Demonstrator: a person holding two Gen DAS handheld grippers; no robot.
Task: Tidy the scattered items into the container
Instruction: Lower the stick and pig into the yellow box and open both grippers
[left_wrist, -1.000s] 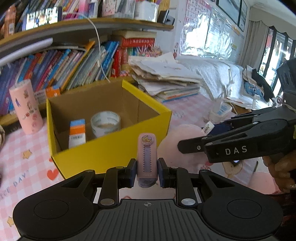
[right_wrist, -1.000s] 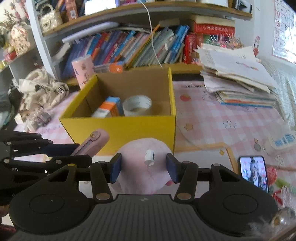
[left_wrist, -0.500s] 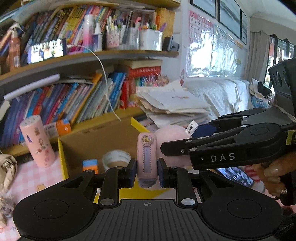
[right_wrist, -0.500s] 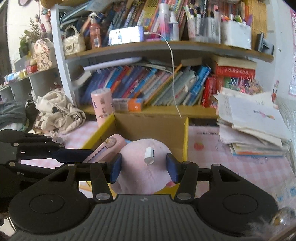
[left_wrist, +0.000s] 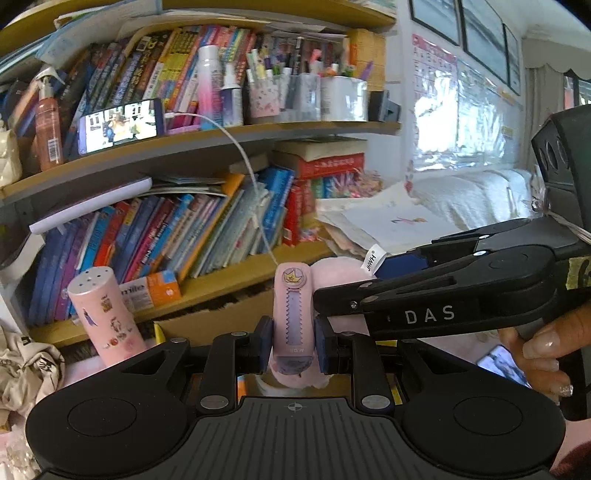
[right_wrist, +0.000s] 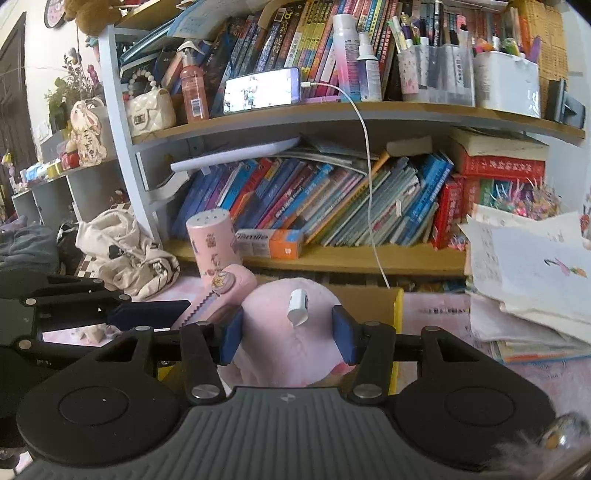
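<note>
My left gripper (left_wrist: 291, 341) is shut on a pink case with a serrated purple strip and a crown badge (left_wrist: 293, 306), held upright. My right gripper (right_wrist: 288, 334) is shut on a soft pink plush with a white tag (right_wrist: 284, 343). Both items hang above the yellow cardboard box, of which the far wall (left_wrist: 214, 325) and a yellow corner (right_wrist: 397, 314) show. The right gripper's arm (left_wrist: 443, 291) crosses the left wrist view, plush (left_wrist: 338, 271) at its tip. The pink case (right_wrist: 225, 295) appears left of the plush in the right wrist view. The box's inside is hidden.
A pink cylinder with stickers (left_wrist: 107, 317) stands left of the box. Behind it are a bookshelf full of leaning books (right_wrist: 314, 206) and a phone on a charging cable (right_wrist: 262, 90). A paper stack (right_wrist: 532, 280) lies at right, a white bag (right_wrist: 125, 251) at left.
Both grippers rose and tilted up with their items; the box dropped out of sight and its inside is no longer visible. Both grips stay the same.
</note>
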